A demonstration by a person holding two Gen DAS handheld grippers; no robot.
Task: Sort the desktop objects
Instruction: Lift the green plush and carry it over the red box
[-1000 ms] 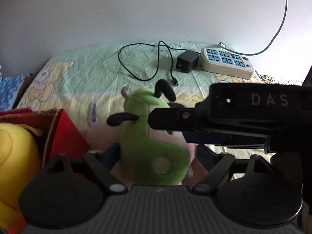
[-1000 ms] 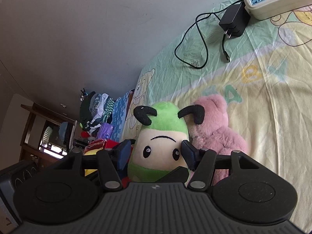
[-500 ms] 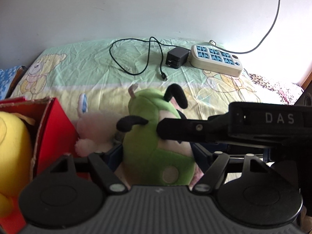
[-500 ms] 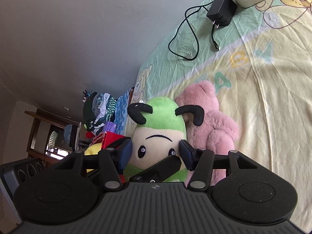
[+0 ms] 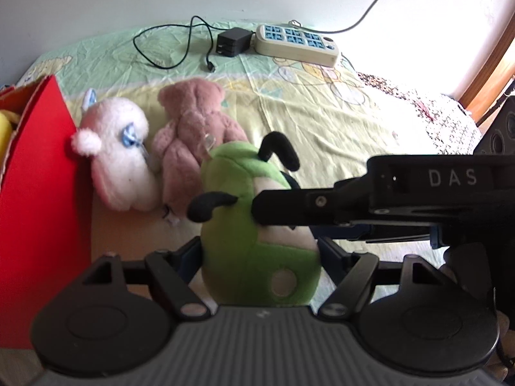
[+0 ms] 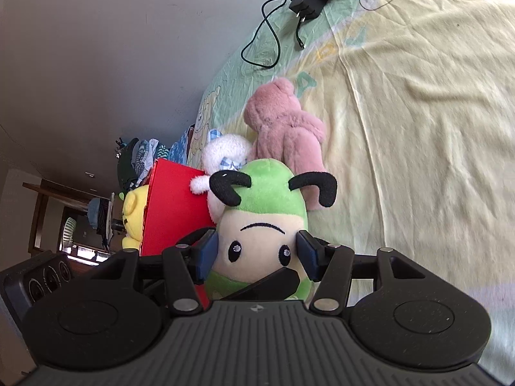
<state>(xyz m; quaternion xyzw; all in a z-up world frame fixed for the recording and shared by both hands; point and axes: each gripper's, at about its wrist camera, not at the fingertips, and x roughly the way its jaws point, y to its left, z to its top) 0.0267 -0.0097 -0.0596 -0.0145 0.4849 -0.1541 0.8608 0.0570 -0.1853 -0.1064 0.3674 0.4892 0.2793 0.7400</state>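
green plush (image 6: 260, 238) x1, clamped by both grippers' jaws; 2 pink plushies (image 5: 193, 148) beside.

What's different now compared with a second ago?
Both grippers, left and right, have just closed onto the green plush and carried it away from the pink teddy bear and white plush, which stayed beside the red box.

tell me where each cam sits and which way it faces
Left wrist: on the left tool, angled down the bed toward the wall; the right tool crosses from the right.
Right wrist: on the right tool, facing the toy's face; a left-tool finger shows below it.
Shared: green plush, gripped by both, pink bear, red box.
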